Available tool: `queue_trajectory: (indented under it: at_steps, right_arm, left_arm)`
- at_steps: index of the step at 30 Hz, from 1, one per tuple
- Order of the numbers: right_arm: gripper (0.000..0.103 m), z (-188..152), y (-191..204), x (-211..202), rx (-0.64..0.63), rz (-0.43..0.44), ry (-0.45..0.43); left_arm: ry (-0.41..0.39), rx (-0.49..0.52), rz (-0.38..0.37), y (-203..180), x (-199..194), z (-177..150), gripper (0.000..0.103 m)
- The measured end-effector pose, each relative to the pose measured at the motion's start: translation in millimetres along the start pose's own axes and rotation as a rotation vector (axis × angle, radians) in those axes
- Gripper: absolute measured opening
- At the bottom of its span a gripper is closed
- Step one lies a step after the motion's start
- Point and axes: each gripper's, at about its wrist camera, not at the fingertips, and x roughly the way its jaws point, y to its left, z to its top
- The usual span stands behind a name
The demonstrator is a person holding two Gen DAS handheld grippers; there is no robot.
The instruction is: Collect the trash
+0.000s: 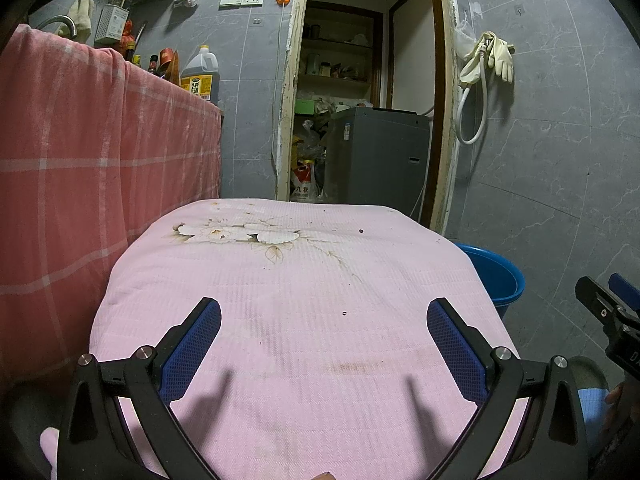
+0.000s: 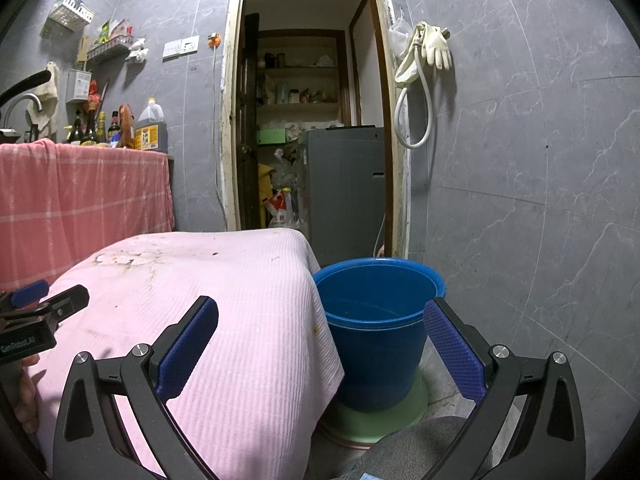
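Note:
A table under a pink cloth (image 1: 304, 320) with a printed flower fills the left wrist view, and only small dark specks (image 1: 361, 231) lie on it. My left gripper (image 1: 324, 312) hovers open above the near half of the cloth, nothing between its fingers. A blue bucket (image 2: 376, 320) stands on the floor at the table's right side, on a green disc (image 2: 376, 420). My right gripper (image 2: 320, 312) is open, straddling the table's right edge and the bucket, holding nothing. Each gripper shows at the edge of the other's view: the right gripper (image 1: 612, 300) and the left gripper (image 2: 48, 300).
A counter draped in a red checked cloth (image 1: 80, 160) stands to the left, with bottles and an oil jug (image 1: 202, 72) on top. An open doorway (image 1: 360, 80) behind the table shows a grey appliance (image 1: 376, 152) and shelves. Rubber gloves (image 1: 500, 56) and a hose hang on the tiled wall.

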Motion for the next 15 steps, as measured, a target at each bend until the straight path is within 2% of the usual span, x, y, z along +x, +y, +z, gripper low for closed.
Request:
queue_trajectory:
  at_steps: [15]
  right_arm:
    - [0.103, -0.8, -0.8, -1.2, 0.001, 0.001, 0.003]
  left_arm:
    - [-0.003, 0.005, 0.043, -8.2, 0.6, -2.1, 0.101]
